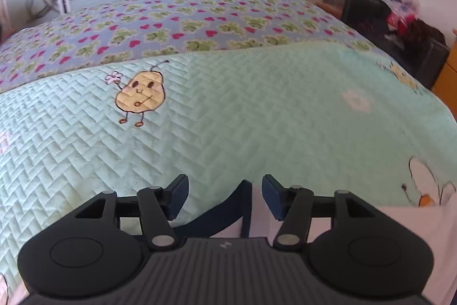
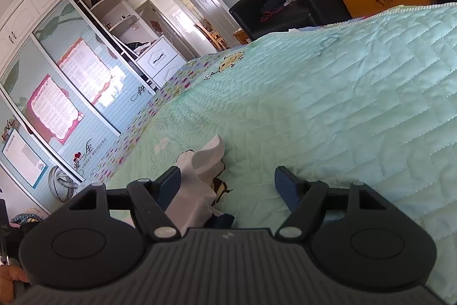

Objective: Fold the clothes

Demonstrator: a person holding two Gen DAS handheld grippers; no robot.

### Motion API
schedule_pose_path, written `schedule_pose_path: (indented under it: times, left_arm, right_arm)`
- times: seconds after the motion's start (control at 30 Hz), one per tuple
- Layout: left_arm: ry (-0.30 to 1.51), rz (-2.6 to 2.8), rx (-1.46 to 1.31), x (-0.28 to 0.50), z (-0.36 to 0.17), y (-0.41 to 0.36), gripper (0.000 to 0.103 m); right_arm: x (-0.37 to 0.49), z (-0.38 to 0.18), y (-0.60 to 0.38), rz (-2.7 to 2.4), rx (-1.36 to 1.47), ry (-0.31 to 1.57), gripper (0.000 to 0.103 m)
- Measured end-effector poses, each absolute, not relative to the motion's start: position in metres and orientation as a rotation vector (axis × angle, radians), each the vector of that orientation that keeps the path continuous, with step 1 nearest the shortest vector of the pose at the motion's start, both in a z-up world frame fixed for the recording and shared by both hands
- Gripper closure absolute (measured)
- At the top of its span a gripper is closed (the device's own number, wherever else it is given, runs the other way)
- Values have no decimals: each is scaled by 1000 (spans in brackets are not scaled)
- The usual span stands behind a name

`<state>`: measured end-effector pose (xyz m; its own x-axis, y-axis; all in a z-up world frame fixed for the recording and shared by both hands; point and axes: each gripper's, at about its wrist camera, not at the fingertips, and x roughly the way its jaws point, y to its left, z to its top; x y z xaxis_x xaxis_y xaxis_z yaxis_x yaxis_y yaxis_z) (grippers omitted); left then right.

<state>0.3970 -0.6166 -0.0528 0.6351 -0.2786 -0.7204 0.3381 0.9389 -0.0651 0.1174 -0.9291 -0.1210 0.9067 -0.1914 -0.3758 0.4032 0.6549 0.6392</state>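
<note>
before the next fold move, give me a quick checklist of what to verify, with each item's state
1. Left gripper open: ok, pads apart.
2. Left jaws clear of the white garment: ok, its dark trim lies between them, unpinched.
3. Right gripper open: ok.
4. Right jaws free of the garment: cannot tell, a white bunch lies against one finger.
5. Garment flat: not ok, bunched.
6. Green quilt smooth ahead: ok.

Left hand-held gripper [image 1: 225,197] jaws apart above white garment [image 1: 357,222], navy trim [image 1: 222,215], green quilt [image 1: 228,110].
</note>
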Motion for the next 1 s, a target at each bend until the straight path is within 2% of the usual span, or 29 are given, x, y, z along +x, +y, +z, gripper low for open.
schedule_pose_path:
  times: [0.13, 0.3, 0.37, 0.4, 0.43, 0.7, 0.73, 0.9, 1.0]
  left_arm:
    - [914, -495, -5, 407, -71, -600, 42]
    - [903, -576, -4, 400, -78, -594, 44]
    - [886, -571, 55, 392, -78, -601, 62]
    - [881, -574, 64, 388, -77, -605, 79]
    - [872, -568, 79, 383, -76, -609, 90]
    - [705, -327, 373, 375, -65, -666, 95]
    - [684, -303, 397, 378, -62, -672, 100]
    - [620, -254, 437, 401, -51, -686, 103]
    - [667, -262, 393, 408, -58, -677, 103]
  right_arm:
    - [117, -121, -928, -341, 781, 292, 28]
    - [118, -121, -925, -348, 760, 299, 28]
    - [118, -121, -922, -352, 749, 301, 27]
    - [119, -121, -922, -353, 747, 302, 27]
    - [118, -120, -921, -353, 748, 300, 27]
    - [117, -118, -918, -358, 744, 297, 27]
    - [117, -117, -917, -359, 746, 295, 27]
    - [118, -117, -916, -359, 744, 300, 27]
    - [118, -118, -920, -345, 759, 296, 25]
